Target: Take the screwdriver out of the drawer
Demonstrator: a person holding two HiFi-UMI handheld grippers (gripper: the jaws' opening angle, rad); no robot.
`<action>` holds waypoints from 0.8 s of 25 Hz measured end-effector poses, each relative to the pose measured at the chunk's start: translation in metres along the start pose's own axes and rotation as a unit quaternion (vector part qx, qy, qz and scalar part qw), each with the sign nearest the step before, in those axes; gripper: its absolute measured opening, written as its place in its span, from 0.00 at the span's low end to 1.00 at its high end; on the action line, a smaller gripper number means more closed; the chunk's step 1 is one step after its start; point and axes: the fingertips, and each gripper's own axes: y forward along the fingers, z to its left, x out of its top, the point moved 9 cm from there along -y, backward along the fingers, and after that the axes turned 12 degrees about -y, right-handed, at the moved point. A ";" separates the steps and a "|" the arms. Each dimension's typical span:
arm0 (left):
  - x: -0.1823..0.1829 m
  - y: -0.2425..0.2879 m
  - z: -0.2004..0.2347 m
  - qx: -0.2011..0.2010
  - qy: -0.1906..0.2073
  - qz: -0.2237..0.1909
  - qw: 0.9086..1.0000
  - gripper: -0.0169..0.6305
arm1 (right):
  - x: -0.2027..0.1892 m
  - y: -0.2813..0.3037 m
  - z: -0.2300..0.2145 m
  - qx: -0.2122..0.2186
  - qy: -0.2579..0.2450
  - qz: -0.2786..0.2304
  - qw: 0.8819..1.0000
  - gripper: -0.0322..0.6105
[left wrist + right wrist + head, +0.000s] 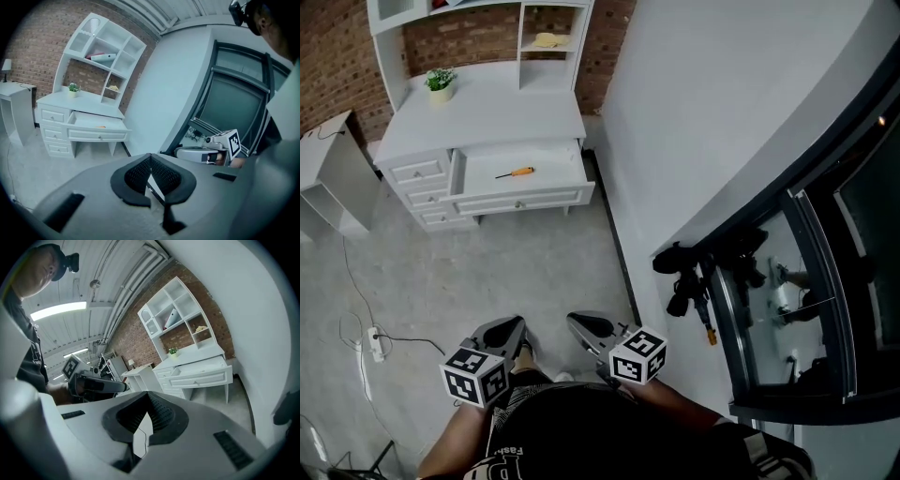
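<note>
An orange-handled screwdriver lies in the open top drawer of a white desk far ahead across the floor. From the left gripper view it is only an orange speck in that drawer. My left gripper and right gripper are held low, close to the person's body and far from the desk. Both are shut with nothing between the jaws. The left gripper view looks past its jaw tips at the right gripper. The right gripper view takes in the left gripper.
A small potted plant stands on the desk top, under a white shelf unit. A low white side table is left of the desk. A power strip with cable lies on the floor at left. A grey wall and a dark window frame bound the right.
</note>
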 end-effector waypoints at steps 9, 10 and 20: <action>0.051 0.026 0.041 0.002 -0.012 -0.002 1.000 0.05 | 0.025 0.054 -0.034 0.009 0.006 0.022 1.000 0.06; 0.058 0.029 0.046 0.001 -0.011 -0.003 1.000 0.05 | 0.030 0.060 -0.038 0.008 0.004 0.023 1.000 0.06; 0.132 0.054 0.103 -0.005 -0.010 -0.020 1.000 0.05 | 0.075 0.124 -0.079 -0.008 -0.009 0.030 0.999 0.06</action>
